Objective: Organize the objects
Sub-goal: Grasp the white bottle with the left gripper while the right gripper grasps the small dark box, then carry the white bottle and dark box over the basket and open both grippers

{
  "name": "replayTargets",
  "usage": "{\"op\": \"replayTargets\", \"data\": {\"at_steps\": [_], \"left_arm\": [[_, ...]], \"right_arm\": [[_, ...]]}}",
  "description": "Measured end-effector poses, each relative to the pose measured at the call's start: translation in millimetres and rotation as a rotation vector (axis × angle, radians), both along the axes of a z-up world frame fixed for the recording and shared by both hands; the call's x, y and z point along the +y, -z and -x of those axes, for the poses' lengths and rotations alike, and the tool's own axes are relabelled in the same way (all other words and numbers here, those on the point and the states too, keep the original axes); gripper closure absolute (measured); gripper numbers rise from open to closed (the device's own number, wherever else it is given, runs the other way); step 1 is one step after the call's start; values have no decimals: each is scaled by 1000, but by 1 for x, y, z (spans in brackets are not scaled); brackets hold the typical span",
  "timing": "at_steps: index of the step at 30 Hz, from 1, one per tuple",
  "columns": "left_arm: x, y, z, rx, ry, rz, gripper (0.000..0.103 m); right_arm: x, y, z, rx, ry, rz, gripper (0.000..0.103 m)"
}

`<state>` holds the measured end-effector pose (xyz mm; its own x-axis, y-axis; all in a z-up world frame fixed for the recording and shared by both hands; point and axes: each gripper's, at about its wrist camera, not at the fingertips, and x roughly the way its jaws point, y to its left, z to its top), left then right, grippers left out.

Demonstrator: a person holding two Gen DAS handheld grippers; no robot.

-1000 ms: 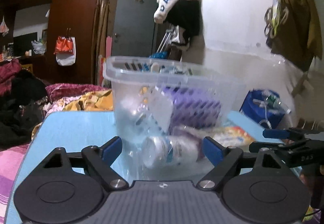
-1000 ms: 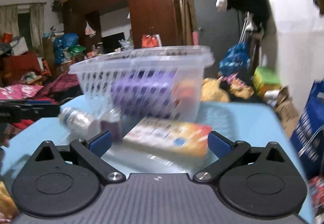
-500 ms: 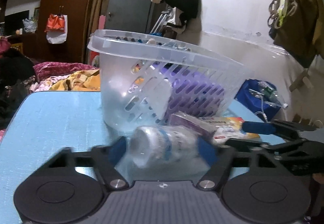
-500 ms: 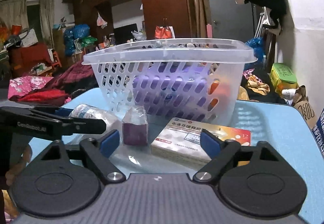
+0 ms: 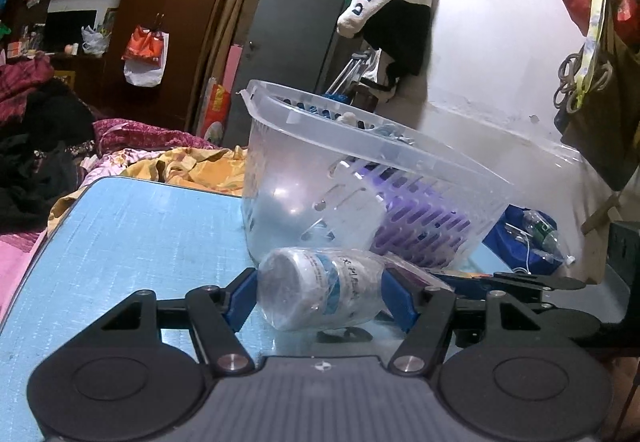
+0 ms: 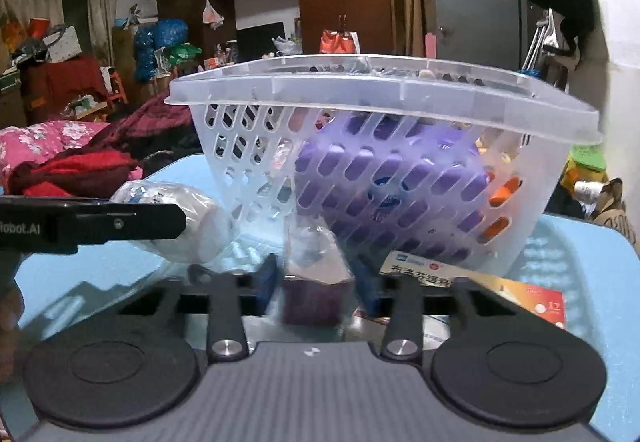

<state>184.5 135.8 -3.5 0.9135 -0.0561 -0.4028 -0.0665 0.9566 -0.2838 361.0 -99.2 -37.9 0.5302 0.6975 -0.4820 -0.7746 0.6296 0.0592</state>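
Two grips forming, for basket (image 6: pixel 400 98) loading: left gripper (image 5: pixel 320 292) pinches bagged bottle (image 5: pixel 320 294); right gripper (image 6: pixel 316 282) closing around purple packet (image 6: pixel 314 282).

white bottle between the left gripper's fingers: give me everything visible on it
The white bottle is a squat plastic jar with a blue-and-white printed label, wrapped in clear crinkly film. It lies on its side on the blue table, its round end toward the camera, just in front of the clear basket. The left gripper is closing on it, blue pads flanking both sides; firm contact can't be confirmed. The right wrist view shows it beside a small purple box.
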Motion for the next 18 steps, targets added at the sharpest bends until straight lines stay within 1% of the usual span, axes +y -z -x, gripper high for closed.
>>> {"op": "replayTargets", "data": {"at_steps": [3,6,12,15,18], "left_arm": [[1,0,1,-10,8,0,33],[-1,-2,6,-38,15,-3,33],[-8,-13,24,-137,11,-23,34],[-17,-33,31,-181,5,-57,34],[-29,-64,24,-224,12,-113,34]], "right_arm": [[-3,-1,6,-28,2,1,63],[-10,-8,12,-52,2,-22,63],[-42,-26,30,-90,-12,-79,64],[-65,-43,40,-129,-12,-123,64],[-77,-74,36,-174,20,-165,64]]}}
